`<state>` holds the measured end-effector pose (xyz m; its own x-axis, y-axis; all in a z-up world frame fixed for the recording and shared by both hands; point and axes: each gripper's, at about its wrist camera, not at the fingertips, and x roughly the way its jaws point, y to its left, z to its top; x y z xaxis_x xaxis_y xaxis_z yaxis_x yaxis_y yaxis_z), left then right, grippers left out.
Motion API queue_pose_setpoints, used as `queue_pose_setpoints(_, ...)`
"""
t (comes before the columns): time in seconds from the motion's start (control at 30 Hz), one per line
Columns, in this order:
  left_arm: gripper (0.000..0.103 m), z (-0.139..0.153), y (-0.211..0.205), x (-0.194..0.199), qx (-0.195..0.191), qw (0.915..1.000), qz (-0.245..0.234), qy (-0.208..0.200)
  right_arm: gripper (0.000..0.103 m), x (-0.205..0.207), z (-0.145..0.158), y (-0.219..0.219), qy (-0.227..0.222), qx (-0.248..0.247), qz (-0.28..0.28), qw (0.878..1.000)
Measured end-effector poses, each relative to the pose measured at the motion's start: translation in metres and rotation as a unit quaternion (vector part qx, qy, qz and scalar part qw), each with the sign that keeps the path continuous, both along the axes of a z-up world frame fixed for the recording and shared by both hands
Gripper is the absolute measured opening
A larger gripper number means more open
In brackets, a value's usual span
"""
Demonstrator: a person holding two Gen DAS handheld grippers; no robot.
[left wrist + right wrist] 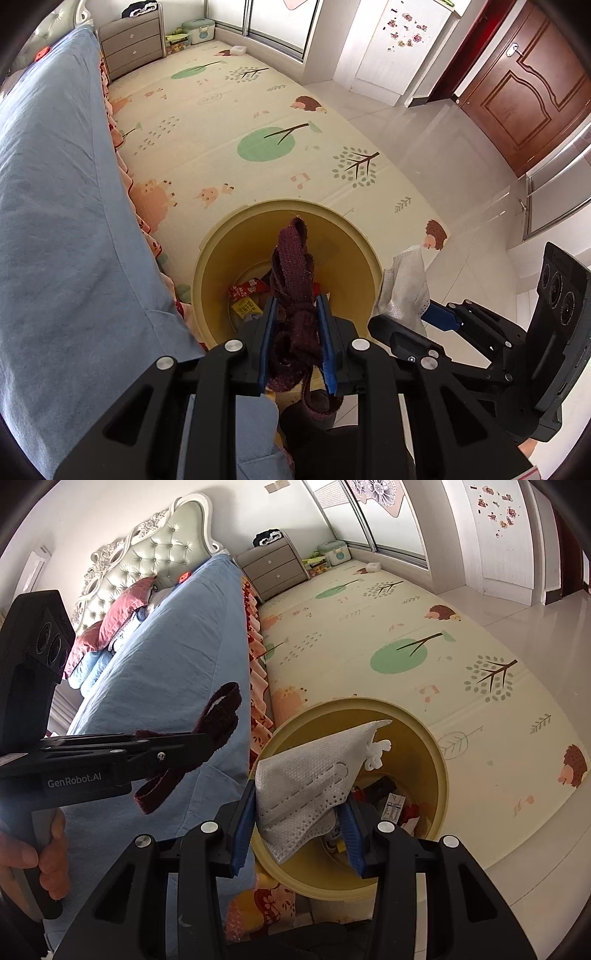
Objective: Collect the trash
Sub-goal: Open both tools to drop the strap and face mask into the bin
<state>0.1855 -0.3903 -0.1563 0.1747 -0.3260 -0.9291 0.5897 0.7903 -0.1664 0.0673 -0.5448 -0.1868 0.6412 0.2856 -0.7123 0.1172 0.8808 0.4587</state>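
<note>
Round yellow plastic trash bin [364,254] on floor at near edge of cream cartoon-print play mat [221,122], just beside bed with blue sheet [55,184]. Left gripper [295,317] clamped on dark maroon woven fabric strap [291,254], bunched between blue pads, loop end sticking up directly over bin opening, loose end hanging below the jaws. Right gripper [299,823] closed on white perforated face mask [310,771], knotted ear loop at far corner, held above near-left rim of bin [439,775]. In left view, mask [406,284] just off bin's right rim. Inside bin: red snack wrapper [245,288], yellow packet [245,308], more small wrappers at bottom. Grey three-drawer nightstand [275,566] far beyond bin, at head of bed.
</note>
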Motion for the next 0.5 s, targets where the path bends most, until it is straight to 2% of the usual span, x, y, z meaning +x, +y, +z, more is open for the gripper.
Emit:
queue_pose_setpoints(0.1,0.023,-0.002,0.0,0.003,-0.001,1.0,0.001,0.004,0.044,0.006,-0.002,0.001,0.003,-0.001,0.004,1.0)
queue_pose_setpoints(0.13,0.025,-0.003,0.0,0.005,-0.003,1.0,0.002,0.006,0.047,0.009,-0.003,0.001,0.006,-0.002,0.005,1.0)
queue_pose_setpoints(0.17,0.032,-0.002,0.002,0.007,-0.008,0.9999,0.008,0.005,0.054,0.013,-0.005,0.003,0.012,-0.004,0.009,1.0)
queue_pose_setpoints(0.2,0.065,-0.002,0.003,0.01,-0.011,0.9997,0.019,0.004,0.068,0.017,-0.007,0.003,0.023,-0.009,0.012,1.0)
queue_pose_setpoints(0.23,0.099,-0.002,0.006,0.014,-0.013,0.9993,0.035,0.001,0.072,0.02,-0.009,0.004,0.026,-0.017,0.005,1.0)
queue_pose_setpoints(0.33,0.098,-0.001,0.017,0.021,-0.029,0.9973,0.067,0.005,0.073,0.022,-0.018,0.004,0.04,-0.036,-0.009,0.999)
queue_pose_setpoints(0.43,0.098,-0.002,0.016,0.022,-0.031,0.9973,0.065,0.008,0.073,0.016,-0.029,-0.002,0.05,-0.005,-0.022,0.998)
queue_pose_setpoints(0.5,0.098,-0.003,0.012,0.02,-0.025,0.9981,0.055,0.009,0.073,0.012,-0.032,-0.003,0.056,-0.003,-0.029,0.998)
